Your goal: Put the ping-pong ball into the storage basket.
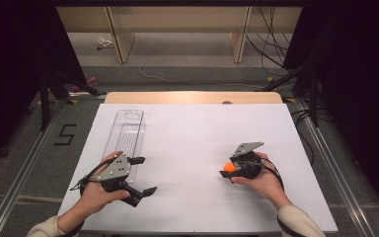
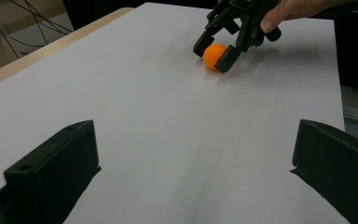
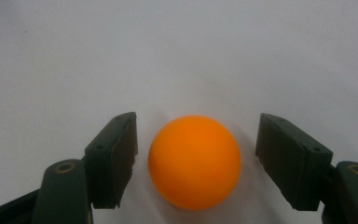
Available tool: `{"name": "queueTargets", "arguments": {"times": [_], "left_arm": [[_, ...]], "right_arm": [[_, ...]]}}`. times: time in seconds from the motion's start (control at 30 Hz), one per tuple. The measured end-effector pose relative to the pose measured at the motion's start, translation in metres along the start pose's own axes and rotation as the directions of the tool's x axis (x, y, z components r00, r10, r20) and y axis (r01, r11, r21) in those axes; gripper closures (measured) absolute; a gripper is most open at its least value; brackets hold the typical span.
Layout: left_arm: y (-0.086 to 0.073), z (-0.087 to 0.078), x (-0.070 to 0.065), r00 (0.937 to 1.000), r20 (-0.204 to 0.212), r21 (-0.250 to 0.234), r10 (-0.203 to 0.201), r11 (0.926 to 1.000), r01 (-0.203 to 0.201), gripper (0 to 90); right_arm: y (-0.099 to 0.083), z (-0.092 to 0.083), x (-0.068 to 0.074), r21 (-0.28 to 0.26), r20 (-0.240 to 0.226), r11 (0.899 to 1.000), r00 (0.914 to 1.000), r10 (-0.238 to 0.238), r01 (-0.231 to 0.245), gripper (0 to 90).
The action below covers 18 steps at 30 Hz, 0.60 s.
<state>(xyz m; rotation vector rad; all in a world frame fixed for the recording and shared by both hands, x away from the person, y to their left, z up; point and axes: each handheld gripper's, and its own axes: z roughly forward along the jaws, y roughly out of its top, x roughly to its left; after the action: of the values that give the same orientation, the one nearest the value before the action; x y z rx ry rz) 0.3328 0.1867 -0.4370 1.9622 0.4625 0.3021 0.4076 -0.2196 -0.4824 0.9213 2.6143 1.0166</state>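
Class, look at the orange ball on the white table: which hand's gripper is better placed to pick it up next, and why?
Right. The right gripper already has the orange ball between its open jaws, with small gaps either side. The left gripper sits far across the table, open on nothing.

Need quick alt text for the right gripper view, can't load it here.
An orange ball sits on the white table between the right gripper's two black jaws, with a narrow gap showing on each side, so the pads are not yet pressing it.
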Motion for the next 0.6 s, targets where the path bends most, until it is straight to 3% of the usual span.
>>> {"name": "queueTargets", "arguments": {"times": [0.6], "left_arm": [[-0.0002, 0.0001, 0.0001, 1.0000, 0.001, 0.001, 0.000, 1.0000, 0.000, 0.0]], "right_arm": [[0.0000, -0.0004, 0.0005, 0.011, -0.007, 1.000, 0.9999, -0.016, 0.016, 44.4]]}}
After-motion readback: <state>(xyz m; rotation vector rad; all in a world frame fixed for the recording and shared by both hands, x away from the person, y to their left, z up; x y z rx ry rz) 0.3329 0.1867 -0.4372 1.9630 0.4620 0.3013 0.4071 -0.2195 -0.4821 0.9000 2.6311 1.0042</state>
